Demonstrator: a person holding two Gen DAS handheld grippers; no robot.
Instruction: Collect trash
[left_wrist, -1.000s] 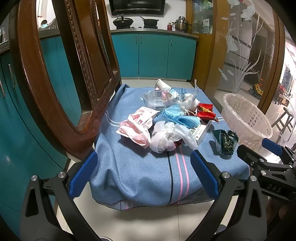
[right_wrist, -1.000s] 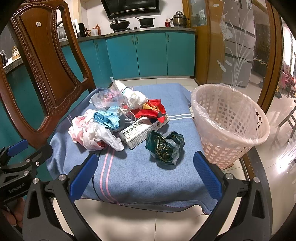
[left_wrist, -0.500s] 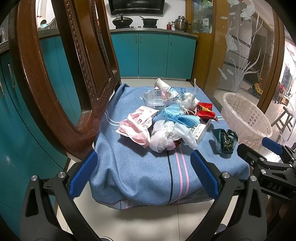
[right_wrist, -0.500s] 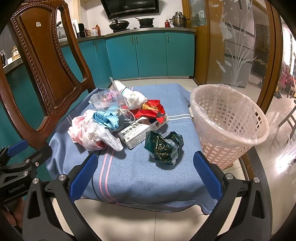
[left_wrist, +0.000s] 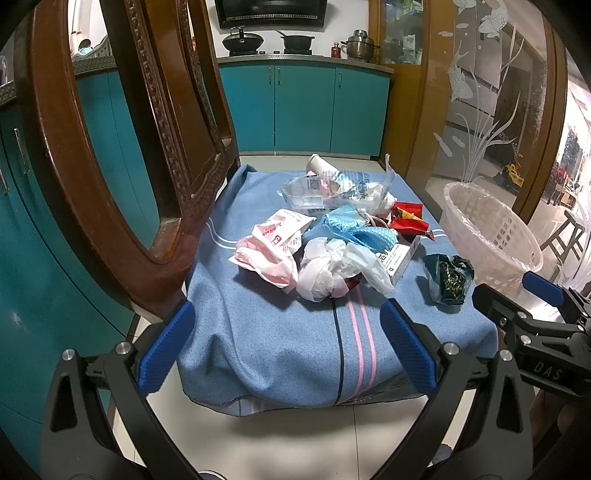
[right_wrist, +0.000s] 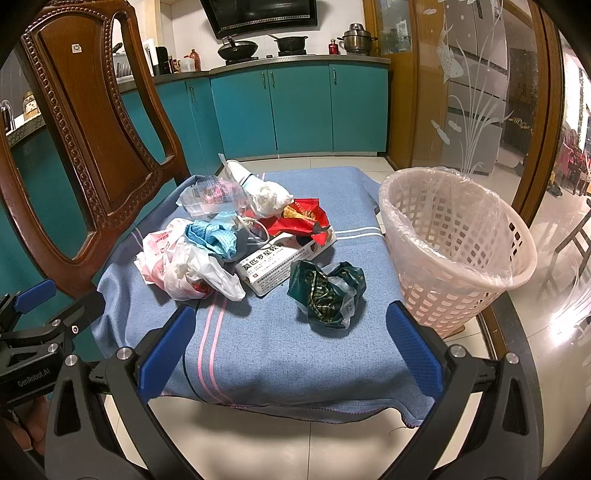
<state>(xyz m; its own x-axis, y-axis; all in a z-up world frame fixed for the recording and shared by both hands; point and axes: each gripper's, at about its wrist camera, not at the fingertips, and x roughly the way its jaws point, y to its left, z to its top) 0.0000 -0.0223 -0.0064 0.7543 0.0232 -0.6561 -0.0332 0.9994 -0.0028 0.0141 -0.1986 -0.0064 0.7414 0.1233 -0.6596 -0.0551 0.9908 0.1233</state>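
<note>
Both the left gripper (left_wrist: 286, 349) and right gripper (right_wrist: 290, 350) are spread wide and empty, short of the blue cloth (right_wrist: 280, 354). On it the trash pile (right_wrist: 236, 240) overlaps itself, half burying the medicine box (right_wrist: 280, 266); the crumpled green wrapper (right_wrist: 327, 295) lies apart, near the lined basket (right_wrist: 458, 254). What the cloth covers is hidden.

A blue cloth (left_wrist: 280, 332) with pink stripes covers a low surface. On it lies a heap of crumpled trash: white plastic bag (left_wrist: 332, 269), pink wrapper (left_wrist: 273, 240), blue mesh (left_wrist: 354, 229), red packet (left_wrist: 408, 218). A dark green wrapper (left_wrist: 447, 278) sits apart, near a lined pink basket (left_wrist: 487, 236). The left gripper (left_wrist: 282, 347) hovers wide open in front, empty
</note>
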